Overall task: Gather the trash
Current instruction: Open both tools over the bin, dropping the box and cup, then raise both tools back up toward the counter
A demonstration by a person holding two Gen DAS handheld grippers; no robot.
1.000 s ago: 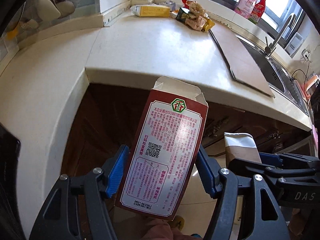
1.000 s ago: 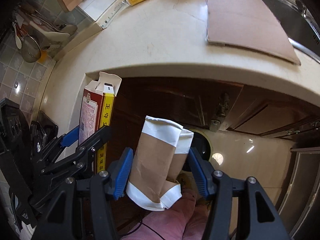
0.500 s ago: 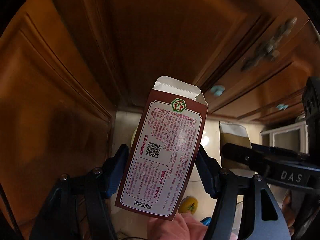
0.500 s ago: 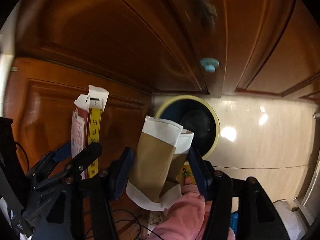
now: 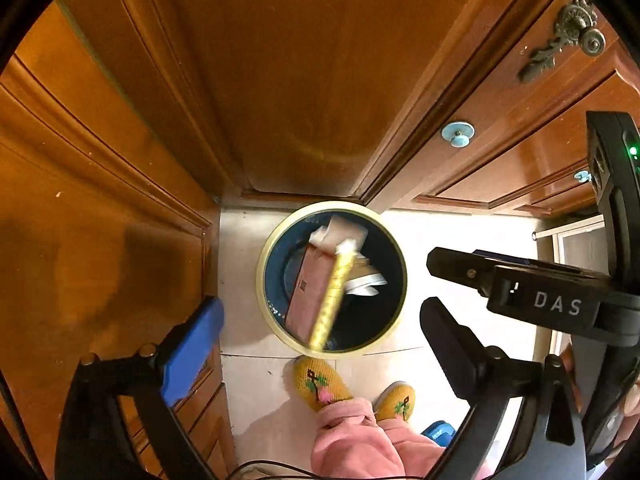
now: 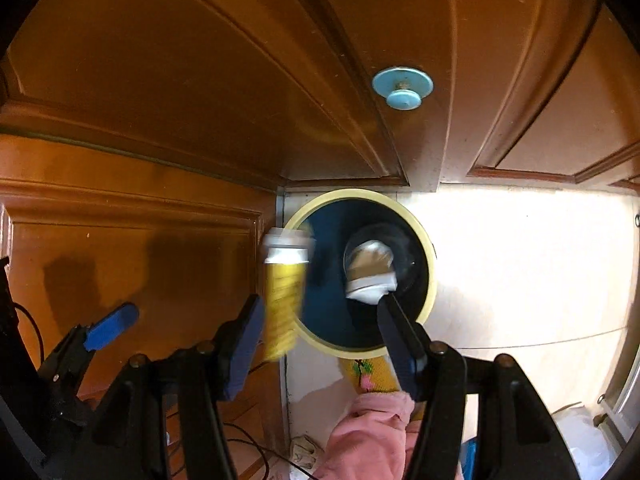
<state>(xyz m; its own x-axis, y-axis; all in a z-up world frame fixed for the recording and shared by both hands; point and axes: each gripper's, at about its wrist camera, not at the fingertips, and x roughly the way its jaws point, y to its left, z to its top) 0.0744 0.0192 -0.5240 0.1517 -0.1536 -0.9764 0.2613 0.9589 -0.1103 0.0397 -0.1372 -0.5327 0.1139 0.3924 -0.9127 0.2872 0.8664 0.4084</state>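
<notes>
A round bin point(image 5: 264, 280) with a cream rim and dark blue inside stands on the floor in the cabinet corner. My left gripper point(image 5: 322, 312) hangs above it, its jaws opening wide with nothing between them. The red box with a yellow side point(image 5: 316, 288) is dropping into the bin, blurred. In the right wrist view the box point(image 6: 284, 292) falls past the bin's rim point(image 6: 430, 264). The brown and white paper bag point(image 6: 370, 270) lies inside the bin, clear of the pads. My right gripper point(image 6: 320, 340) stands open over it.
Brown wooden cabinet doors point(image 5: 280, 80) close in the corner behind and left of the bin, with a blue knob point(image 6: 402, 88) above. A person's yellow slippers point(image 5: 320, 384) and pink trouser leg point(image 5: 360, 440) stand just in front of the bin. Pale floor tiles point(image 6: 520, 272) spread to the right.
Both grippers sank from counter height to just over the bin. The left jaws spread and the box dropped out. The paper bag left the right gripper and landed in the bin.
</notes>
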